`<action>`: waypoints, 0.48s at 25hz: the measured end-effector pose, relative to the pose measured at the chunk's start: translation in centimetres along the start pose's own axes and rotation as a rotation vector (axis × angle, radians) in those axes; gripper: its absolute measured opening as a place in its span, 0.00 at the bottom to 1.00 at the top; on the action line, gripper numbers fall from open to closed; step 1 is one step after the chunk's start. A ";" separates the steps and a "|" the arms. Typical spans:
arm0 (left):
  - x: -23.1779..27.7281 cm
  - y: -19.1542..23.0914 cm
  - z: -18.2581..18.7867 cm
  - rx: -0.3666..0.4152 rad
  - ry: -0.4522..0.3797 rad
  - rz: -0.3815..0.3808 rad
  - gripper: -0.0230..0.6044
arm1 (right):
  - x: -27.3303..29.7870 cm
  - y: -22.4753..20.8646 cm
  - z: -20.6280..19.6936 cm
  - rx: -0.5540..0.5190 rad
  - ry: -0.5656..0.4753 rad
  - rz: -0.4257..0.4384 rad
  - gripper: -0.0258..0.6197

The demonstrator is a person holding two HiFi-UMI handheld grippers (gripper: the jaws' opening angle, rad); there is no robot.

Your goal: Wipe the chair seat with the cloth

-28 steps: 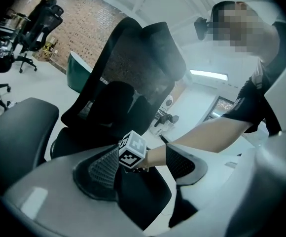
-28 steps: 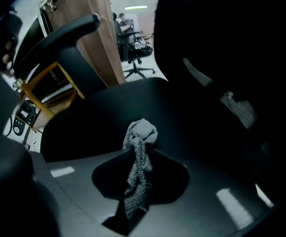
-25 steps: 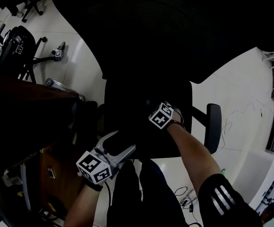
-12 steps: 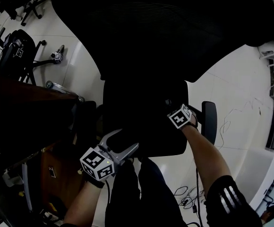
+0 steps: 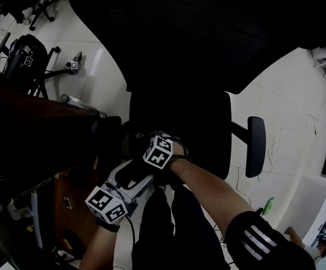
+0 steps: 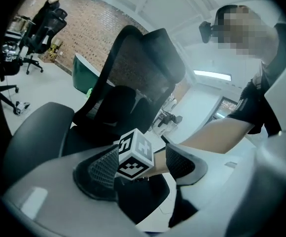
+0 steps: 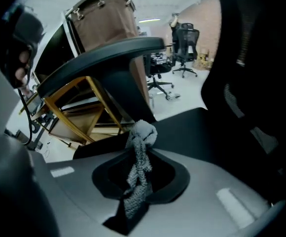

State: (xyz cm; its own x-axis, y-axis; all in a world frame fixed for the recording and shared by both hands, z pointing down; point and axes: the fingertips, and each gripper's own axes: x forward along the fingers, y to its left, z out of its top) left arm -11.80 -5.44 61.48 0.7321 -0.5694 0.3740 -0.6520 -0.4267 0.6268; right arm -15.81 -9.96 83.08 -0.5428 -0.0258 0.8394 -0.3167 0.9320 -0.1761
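Nearest the person, at 7 o'clock in the head view, the left gripper (image 6: 143, 164) hangs off the front edge of the chair with its jaws spread wide. They hold nothing; only the marker cube of the other gripper shows in the gap.

Just beyond it, at the seat's front-left corner, the right gripper (image 7: 142, 152) has its jaws pressed together on the cloth (image 7: 143, 132), a grey knitted rag. The rag's bunched end pokes out ahead of the pads, down at the chair seat (image 5: 197, 122).

This looks like the wiping step itself, with the cloth at the 7 o'clock corner of the seat. The next move probably calls for keeping the pinch firm and dragging the bunched end across toward 3 o'clock. The pass should run low, so that the rag meets the surface rather than the jaws.

The seat is flat, black and matte, and no dirt can be made out on it in this light. Behind it, at 12 o'clock, rises the wide mesh backrest (image 5: 208, 32), with an armrest (image 5: 256, 145) at 3 o'clock. A dark wooden desk (image 5: 34, 128) stands at 9 o'clock on the pale tiled floor (image 5: 286, 106). More office chairs (image 5: 22, 55) are parked far off at 10 o'clock.
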 end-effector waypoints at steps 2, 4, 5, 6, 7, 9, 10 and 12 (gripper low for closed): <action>-1.1 0.6 0.0 0.008 -0.006 0.025 0.55 | 1.7 1.3 0.4 -0.022 0.013 0.023 0.12; -1.8 1.0 -0.5 0.011 -0.006 0.039 0.55 | 3.0 1.8 -0.3 -0.017 0.032 0.034 0.12; -2.0 1.1 -0.7 0.009 -0.005 0.040 0.55 | 3.4 1.8 -0.9 -0.007 0.041 0.035 0.12; -2.1 1.1 -0.9 0.007 -0.005 0.038 0.55 | 3.6 1.6 -1.6 0.005 0.047 0.033 0.12; -2.1 1.0 -1.1 0.004 -0.003 0.035 0.55 | 3.6 1.4 -2.4 0.019 0.048 0.029 0.12; -1.8 0.7 -1.5 -0.001 0.001 0.023 0.55 | 3.0 0.8 -4.2 0.052 0.050 0.016 0.12; -1.5 0.4 -1.7 -0.004 0.005 0.016 0.55 | 2.5 0.5 -5.4 0.065 0.059 0.007 0.12; -0.8 -0.1 -2.3 -0.012 0.019 0.000 0.55 | 1.2 -0.2 -8.3 0.086 0.095 -0.013 0.12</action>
State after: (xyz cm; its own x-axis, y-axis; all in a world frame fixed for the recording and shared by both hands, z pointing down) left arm -11.90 -3.37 62.68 0.7356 -0.5559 0.3871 -0.6499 -0.4179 0.6348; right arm -9.95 -7.14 88.43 -0.4636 0.0003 0.8861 -0.3907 0.8975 -0.2047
